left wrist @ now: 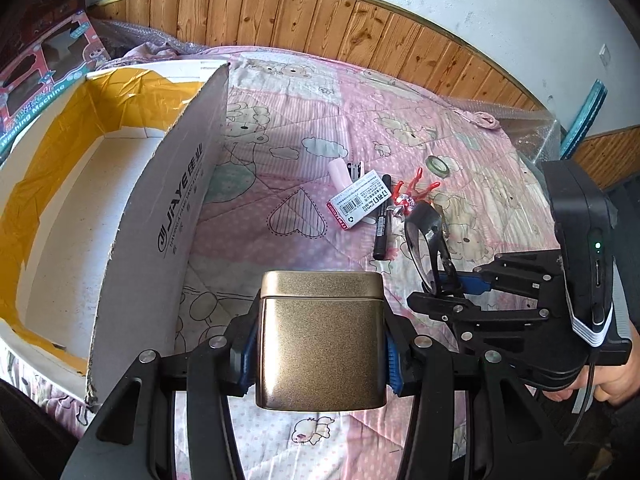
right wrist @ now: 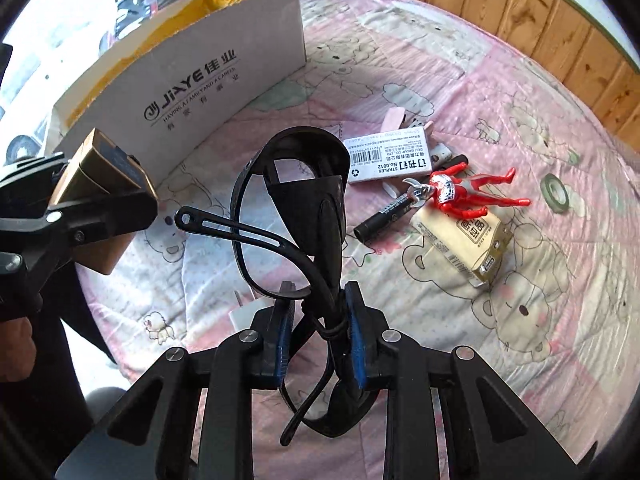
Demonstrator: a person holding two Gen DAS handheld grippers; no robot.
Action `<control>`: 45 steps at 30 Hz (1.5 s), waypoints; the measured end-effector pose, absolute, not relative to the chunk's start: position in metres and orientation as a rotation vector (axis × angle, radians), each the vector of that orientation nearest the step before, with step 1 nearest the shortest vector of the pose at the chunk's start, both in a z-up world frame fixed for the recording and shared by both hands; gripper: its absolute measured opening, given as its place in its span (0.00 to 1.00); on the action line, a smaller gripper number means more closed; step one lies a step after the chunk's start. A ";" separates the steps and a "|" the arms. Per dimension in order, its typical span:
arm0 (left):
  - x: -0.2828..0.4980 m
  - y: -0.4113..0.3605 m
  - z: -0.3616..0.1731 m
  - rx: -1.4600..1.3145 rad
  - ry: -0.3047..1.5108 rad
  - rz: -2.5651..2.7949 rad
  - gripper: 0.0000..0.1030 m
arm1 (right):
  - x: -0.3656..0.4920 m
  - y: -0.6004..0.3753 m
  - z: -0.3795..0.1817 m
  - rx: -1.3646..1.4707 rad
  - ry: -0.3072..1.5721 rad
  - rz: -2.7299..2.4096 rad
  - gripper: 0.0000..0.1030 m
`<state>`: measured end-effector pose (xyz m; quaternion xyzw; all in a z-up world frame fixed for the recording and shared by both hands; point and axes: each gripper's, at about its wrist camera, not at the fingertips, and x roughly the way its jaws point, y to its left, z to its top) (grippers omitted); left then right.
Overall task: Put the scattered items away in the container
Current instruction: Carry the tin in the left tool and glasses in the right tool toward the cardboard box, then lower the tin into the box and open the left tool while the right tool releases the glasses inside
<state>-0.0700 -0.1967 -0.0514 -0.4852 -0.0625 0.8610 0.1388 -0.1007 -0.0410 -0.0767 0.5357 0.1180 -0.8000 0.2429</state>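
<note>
Container: white cardboard box (left wrist: 160, 216), open top, yellow tape lining, left side of the left wrist view; upper left in the right wrist view. The visible interior looks bare, so judged early in the task: nothing seen inside yet.

In hand: gold tin (left wrist: 322, 340), lower centre of the left wrist view, pinched at its sides by the left gripper (left wrist: 320, 360), blue fingers (left wrist: 394, 364) pressed on both flanks. Tin sits low right of the box wall, not yet over the opening.

Black glasses (right wrist: 296, 216), centre of the right wrist view, clamped at the folded temples by the right gripper (right wrist: 320, 328); lenses stand up above the fingers.

Left on the bed quilt (right wrist: 540, 320): staples box (right wrist: 390, 156), black marker (right wrist: 384, 216), red figure (right wrist: 468, 190), tan packet (right wrist: 464, 240), tape roll (right wrist: 555, 192), pink item (right wrist: 394, 118), a small white piece behind the right fingers.

Pose: both grippers held level above the quilt, right one at right edge of the left view, a hand visible beneath.
</note>
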 end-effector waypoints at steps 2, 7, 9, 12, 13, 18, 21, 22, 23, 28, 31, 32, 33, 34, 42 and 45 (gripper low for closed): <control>-0.067 -0.194 -0.045 -1.395 -0.161 2.499 0.48 | -0.102 -0.046 -0.074 1.455 0.282 -2.212 0.24; -0.058 -0.188 -0.031 -1.371 -0.122 2.519 0.48 | -0.090 -0.044 -0.060 1.423 0.197 -2.261 0.24; -0.056 -0.187 -0.026 -1.359 -0.113 2.525 0.48 | -0.085 -0.043 -0.054 1.404 0.175 -2.274 0.24; -0.053 -0.188 -0.020 -1.350 -0.122 2.525 0.48 | -0.076 -0.044 -0.044 1.378 0.155 -2.290 0.24; -0.052 -0.188 -0.018 -1.348 -0.124 2.528 0.48 | -0.074 -0.045 -0.041 1.371 0.148 -2.294 0.24; -0.048 -0.193 -0.007 -1.328 -0.134 2.543 0.48 | -0.068 -0.052 -0.027 1.342 0.127 -2.309 0.25; -0.047 -0.201 0.000 -1.316 -0.157 2.553 0.48 | -0.066 -0.062 -0.016 1.316 0.123 -2.313 0.25; -0.048 -0.204 0.002 -1.312 -0.169 2.554 0.48 | -0.066 -0.066 -0.013 1.305 0.126 -2.312 0.25; -0.048 -0.208 0.004 -1.309 -0.182 2.558 0.48 | -0.066 -0.070 -0.009 1.294 0.127 -2.312 0.25; -0.053 -0.230 0.017 -1.282 -0.226 2.591 0.48 | -0.069 -0.095 0.012 1.239 0.136 -2.300 0.25; -0.057 -0.246 0.023 -1.269 -0.256 2.613 0.48 | -0.072 -0.113 0.024 1.209 0.143 -2.286 0.25; -0.058 -0.252 0.025 -1.264 -0.268 2.620 0.48 | -0.073 -0.119 0.027 1.200 0.146 -2.281 0.25; -0.060 -0.258 0.027 -1.259 -0.278 2.629 0.48 | -0.075 -0.125 0.031 1.193 0.148 -2.274 0.25; -0.062 -0.264 0.029 -1.255 -0.287 2.637 0.48 | -0.077 -0.132 0.033 1.186 0.151 -2.269 0.25; -0.074 -0.310 0.036 -1.245 -0.368 2.683 0.48 | -0.095 -0.177 0.050 1.154 0.148 -2.226 0.25; -0.079 -0.326 0.038 -1.245 -0.384 2.703 0.48 | -0.102 -0.192 0.053 1.150 0.159 -2.217 0.25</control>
